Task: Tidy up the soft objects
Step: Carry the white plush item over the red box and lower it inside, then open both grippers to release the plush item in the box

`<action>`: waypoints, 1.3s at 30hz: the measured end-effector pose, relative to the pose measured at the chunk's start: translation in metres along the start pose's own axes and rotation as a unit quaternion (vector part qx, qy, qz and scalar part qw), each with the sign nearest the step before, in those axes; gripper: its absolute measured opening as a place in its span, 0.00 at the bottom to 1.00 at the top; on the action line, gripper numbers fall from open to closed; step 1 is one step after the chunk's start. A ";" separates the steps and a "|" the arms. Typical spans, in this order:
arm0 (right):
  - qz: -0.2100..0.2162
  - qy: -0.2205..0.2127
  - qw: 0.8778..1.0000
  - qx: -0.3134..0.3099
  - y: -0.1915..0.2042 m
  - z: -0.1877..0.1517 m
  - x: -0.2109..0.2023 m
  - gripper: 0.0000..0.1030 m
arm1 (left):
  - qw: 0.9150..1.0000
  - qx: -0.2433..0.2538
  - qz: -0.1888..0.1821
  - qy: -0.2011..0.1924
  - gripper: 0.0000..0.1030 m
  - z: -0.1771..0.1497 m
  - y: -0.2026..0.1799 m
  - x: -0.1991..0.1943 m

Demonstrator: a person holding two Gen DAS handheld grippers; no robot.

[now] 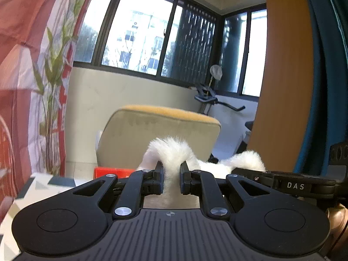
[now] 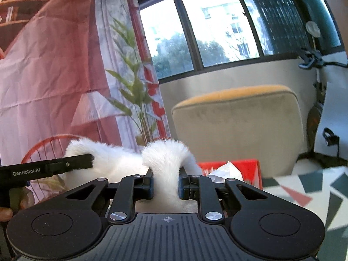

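Two tongs, left tongs and right tongs, each clenched on one white fluffy cloth, one chair behind.

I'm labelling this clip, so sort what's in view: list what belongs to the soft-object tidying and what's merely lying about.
In the job:
- white furry item, pinched at two spots
- left gripper, shut on it
- right gripper, shut on it

Lying about:
- beige chair with mustard top
- red tissue box
- potted plant
- exercise bike
- patterned tablecloth
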State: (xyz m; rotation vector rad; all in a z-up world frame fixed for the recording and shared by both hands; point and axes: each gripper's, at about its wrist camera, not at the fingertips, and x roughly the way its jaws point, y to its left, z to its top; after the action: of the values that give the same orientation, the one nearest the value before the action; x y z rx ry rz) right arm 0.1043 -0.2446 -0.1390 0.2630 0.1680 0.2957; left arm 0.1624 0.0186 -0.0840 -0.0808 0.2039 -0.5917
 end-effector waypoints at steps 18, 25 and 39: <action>-0.010 0.023 0.998 -0.064 -0.045 0.077 0.131 0.17 | 0.998 0.028 0.039 0.028 0.14 0.045 0.035 0.124; -0.028 0.086 0.993 -0.072 -0.073 0.045 0.186 0.17 | 0.992 0.052 0.050 0.104 0.14 0.012 0.049 0.179; -0.046 0.228 0.972 -0.032 -0.082 -0.007 0.219 0.32 | 0.977 0.064 0.072 0.192 0.58 -0.019 0.068 0.178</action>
State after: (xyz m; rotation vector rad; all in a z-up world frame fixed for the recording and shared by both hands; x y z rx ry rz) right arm 0.3314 -0.2505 -0.1959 0.1197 0.6234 0.2651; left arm 0.3393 -0.0251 -0.1415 0.1747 0.5405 -0.4699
